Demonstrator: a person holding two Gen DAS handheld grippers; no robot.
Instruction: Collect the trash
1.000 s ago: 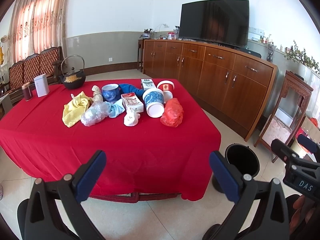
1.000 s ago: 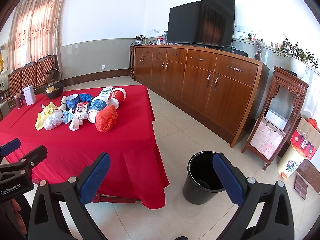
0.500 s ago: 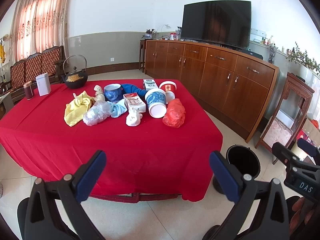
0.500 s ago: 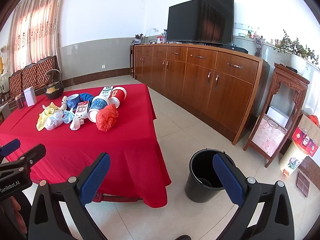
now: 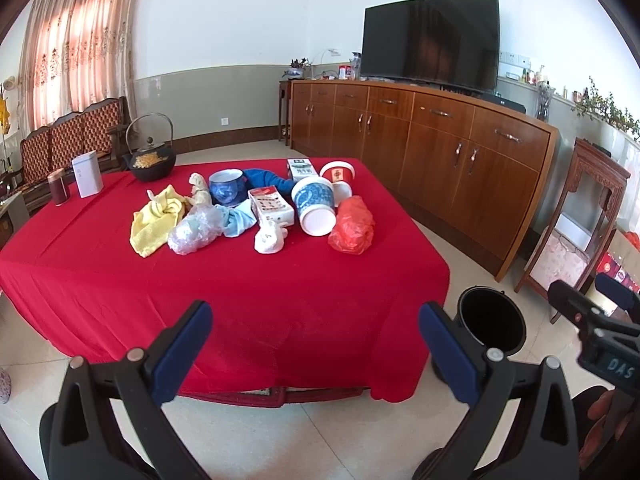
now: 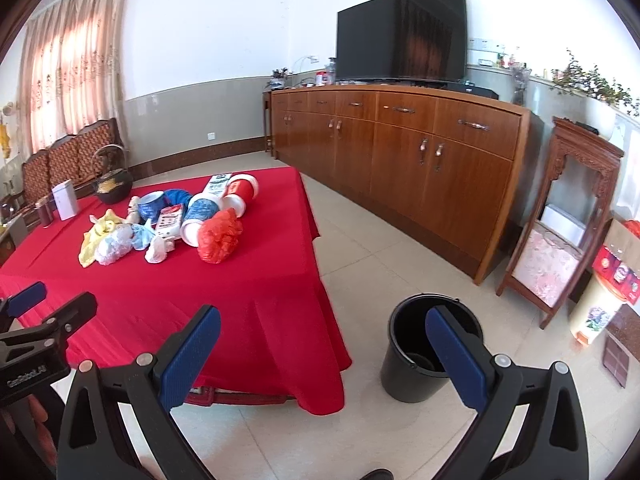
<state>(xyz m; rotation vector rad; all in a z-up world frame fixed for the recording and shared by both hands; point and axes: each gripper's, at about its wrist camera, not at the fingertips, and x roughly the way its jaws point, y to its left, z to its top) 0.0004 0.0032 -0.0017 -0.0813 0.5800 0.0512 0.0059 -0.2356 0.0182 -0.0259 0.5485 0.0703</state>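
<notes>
— Where are you in the job?

— At the start, by my reckoning. My left claw and right claw both hang released and empty, short of the counter. The trash sits heaped mid-cloth, untouched: a red plastic bag nearest the right edge, a blue-and-white paper cup on its side touching it, a crumpled white wad, a clear plastic bag and a yellow cloth.

— And the bin?

— A black bucket stands on the floor beside the counter's right corner, under my right claw.

— Next move?

— Probably reach forward over the cloth and close on the red bag, pinching low since it will squash.

— Pose?

— Both claws held level, pointing ahead, side by side.
</notes>
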